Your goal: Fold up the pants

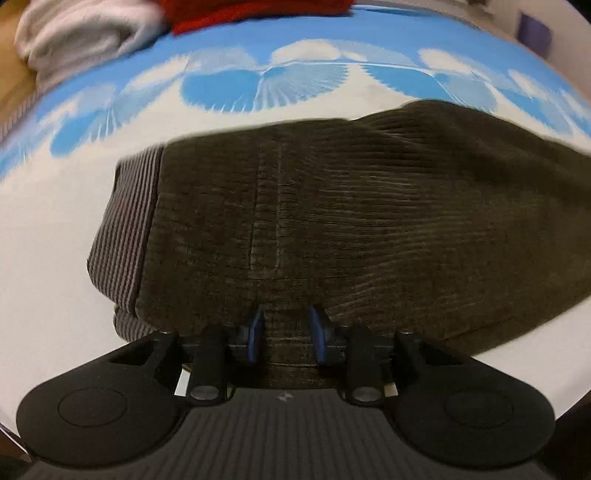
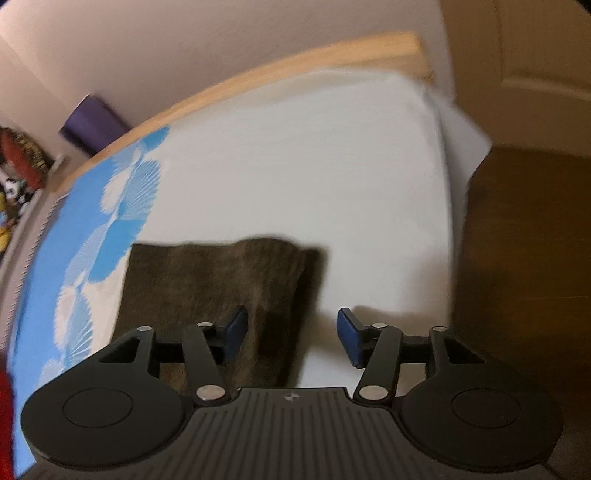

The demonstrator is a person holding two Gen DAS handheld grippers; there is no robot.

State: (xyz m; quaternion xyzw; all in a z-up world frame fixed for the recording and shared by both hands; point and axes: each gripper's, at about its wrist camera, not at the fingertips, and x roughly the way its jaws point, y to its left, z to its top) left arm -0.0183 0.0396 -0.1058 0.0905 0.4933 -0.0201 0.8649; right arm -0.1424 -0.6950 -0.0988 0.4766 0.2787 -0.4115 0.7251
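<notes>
Dark olive-brown corduroy pants (image 1: 351, 221) lie folded on the bed, with a grey ribbed waistband (image 1: 125, 236) at their left end. My left gripper (image 1: 286, 325) is low over the near edge of the pants, its blue-padded fingers (image 1: 256, 332) narrowly apart with a fold of the fabric between them. In the right wrist view the pants (image 2: 207, 284) lie below and left. My right gripper (image 2: 291, 332) is open and empty, straddling the right edge of the pants just above them.
The bed has a white sheet (image 2: 295, 177) and a blue fan-pattern cover (image 1: 258, 85). White cloth (image 1: 74, 33) and red cloth (image 1: 251, 11) lie at the far side. A wooden bed rail (image 2: 258, 77), a purple box (image 2: 92, 122) and the brown floor (image 2: 528, 258) border the bed.
</notes>
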